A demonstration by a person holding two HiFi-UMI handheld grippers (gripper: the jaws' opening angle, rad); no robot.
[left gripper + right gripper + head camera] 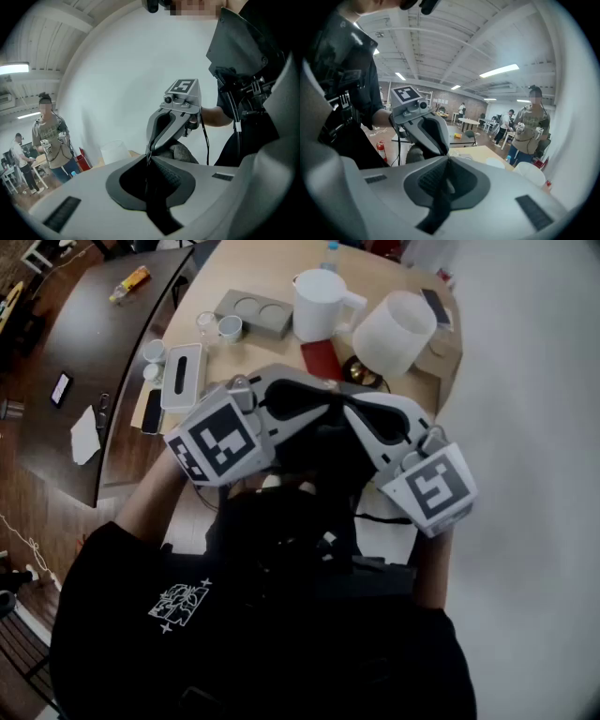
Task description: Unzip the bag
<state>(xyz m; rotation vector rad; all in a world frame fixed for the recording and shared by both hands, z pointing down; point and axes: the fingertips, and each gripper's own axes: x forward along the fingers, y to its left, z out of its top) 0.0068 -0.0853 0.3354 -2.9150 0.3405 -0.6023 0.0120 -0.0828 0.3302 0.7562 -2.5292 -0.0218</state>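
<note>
The left gripper [149,161] has its jaws closed together, with nothing discernible between them. The right gripper [448,161] likewise has closed jaws, tip to tip with the left's. Both are raised at the person's chest. The bag [309,549] is possibly the dark strapped mass beneath them, merging with the black shirt [234,652]. The shirt's white print is illegible. The worktop [272,277] beyond carries a white jug [319,304].

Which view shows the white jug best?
Head view: the jug stands whole and upright on the table, handle visible. Both gripper views show only small white shapes on the table; I cannot tell whether any is the jug.
</note>
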